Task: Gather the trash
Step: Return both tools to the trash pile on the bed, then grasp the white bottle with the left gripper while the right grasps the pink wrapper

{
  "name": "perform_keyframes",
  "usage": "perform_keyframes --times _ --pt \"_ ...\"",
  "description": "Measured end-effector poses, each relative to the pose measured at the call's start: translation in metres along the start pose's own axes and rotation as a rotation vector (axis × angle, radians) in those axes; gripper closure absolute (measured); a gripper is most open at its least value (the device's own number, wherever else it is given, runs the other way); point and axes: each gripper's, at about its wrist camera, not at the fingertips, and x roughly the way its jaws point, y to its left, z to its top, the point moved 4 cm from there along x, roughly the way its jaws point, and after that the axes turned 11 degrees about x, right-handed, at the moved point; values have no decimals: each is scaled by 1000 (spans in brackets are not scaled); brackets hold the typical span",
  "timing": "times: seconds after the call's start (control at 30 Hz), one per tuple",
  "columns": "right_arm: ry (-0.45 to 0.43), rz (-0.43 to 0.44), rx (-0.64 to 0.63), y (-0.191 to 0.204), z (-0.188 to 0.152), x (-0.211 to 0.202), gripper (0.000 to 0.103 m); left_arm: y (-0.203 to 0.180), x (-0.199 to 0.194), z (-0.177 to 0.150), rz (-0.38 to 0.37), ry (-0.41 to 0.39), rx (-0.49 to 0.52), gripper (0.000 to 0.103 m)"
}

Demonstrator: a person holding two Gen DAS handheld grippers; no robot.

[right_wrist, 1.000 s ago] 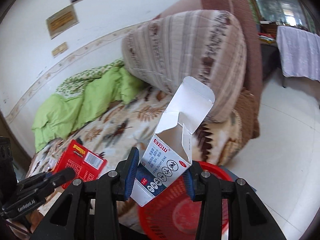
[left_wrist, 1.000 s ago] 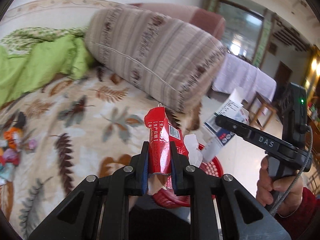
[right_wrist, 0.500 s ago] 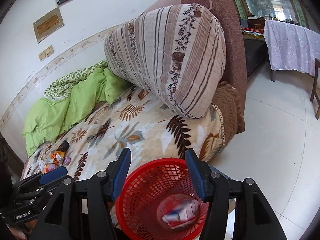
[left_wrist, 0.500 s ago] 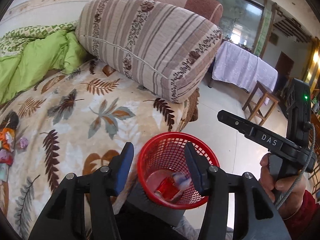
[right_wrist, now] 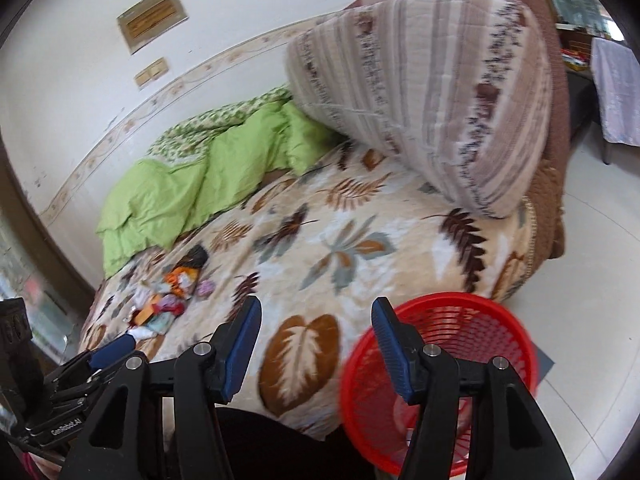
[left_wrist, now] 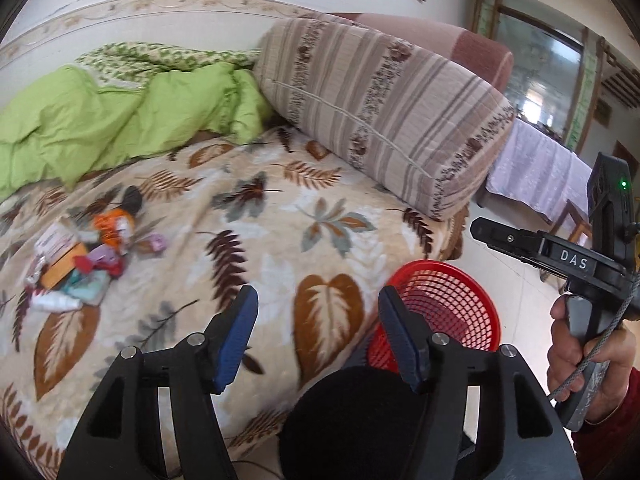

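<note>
A leaf-patterned blanket [left_wrist: 280, 240] covers the bed, and on it, toward its far left part, lies a small heap of trash [left_wrist: 80, 256]: wrappers, an orange packet and a flat box. A red mesh basket [left_wrist: 452, 308] stands on the floor just beside the bed's edge. The left gripper [left_wrist: 316, 328] hovers above the blanket with jaws wide apart and empty. The right gripper [right_wrist: 316, 338] is likewise spread, holding nothing. A striped cushion [left_wrist: 384, 108] and green quilt [left_wrist: 120, 120] lie behind.
</note>
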Motion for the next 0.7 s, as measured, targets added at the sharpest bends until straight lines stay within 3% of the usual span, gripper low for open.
perform_keyframes --times 0.4,0.7 --pt "147 75 -193 104 -33 74 42 131 -31 -58 176 9 -277 41" --pt "322 72 -239 172 -55 198 42 239 -31 -115 342 64 -550 41"
